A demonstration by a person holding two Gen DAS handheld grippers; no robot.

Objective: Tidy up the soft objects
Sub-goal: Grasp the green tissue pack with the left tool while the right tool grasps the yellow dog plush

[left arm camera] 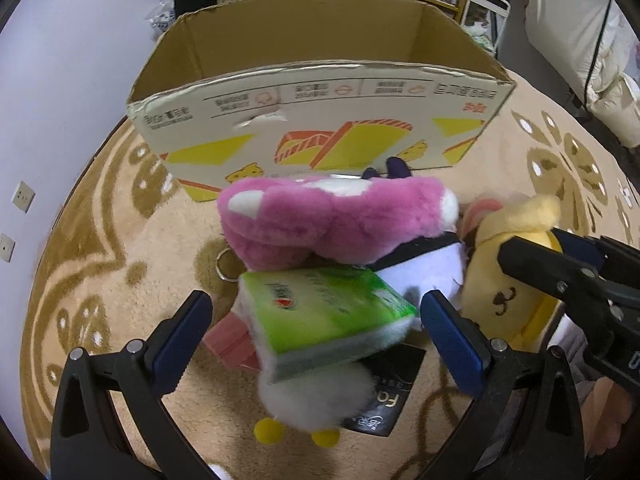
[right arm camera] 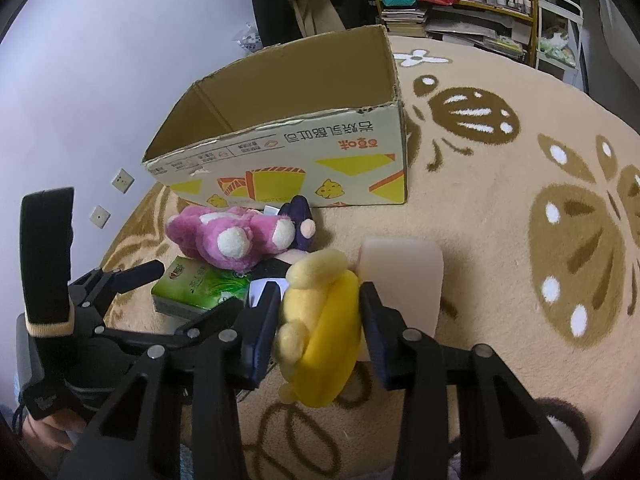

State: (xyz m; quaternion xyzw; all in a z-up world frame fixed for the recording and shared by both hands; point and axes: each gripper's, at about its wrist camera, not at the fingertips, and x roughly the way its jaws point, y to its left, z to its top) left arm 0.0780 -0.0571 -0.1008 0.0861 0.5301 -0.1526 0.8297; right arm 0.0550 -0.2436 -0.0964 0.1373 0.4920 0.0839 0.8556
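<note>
A pile of soft things lies on the rug in front of an open cardboard box (left arm camera: 320,120) (right arm camera: 280,160). A pink plush (left arm camera: 328,220) (right arm camera: 228,240) lies on top at the back. A green tissue pack (left arm camera: 324,316) (right arm camera: 196,284) rests on a white fluffy toy (left arm camera: 308,396). My left gripper (left arm camera: 316,332) is open, its fingers on either side of the tissue pack. My right gripper (right arm camera: 316,320) is shut on a yellow plush (right arm camera: 324,332) (left arm camera: 508,272), and shows in the left wrist view (left arm camera: 568,280).
A pale pink block (right arm camera: 404,276) lies behind the yellow plush. A black packet (left arm camera: 384,400) lies under the white toy, a purple toy (right arm camera: 300,220) by the box. The patterned beige rug (right arm camera: 520,240) spreads right. Shelves (right arm camera: 480,0) and a wall (right arm camera: 100,80) stand behind.
</note>
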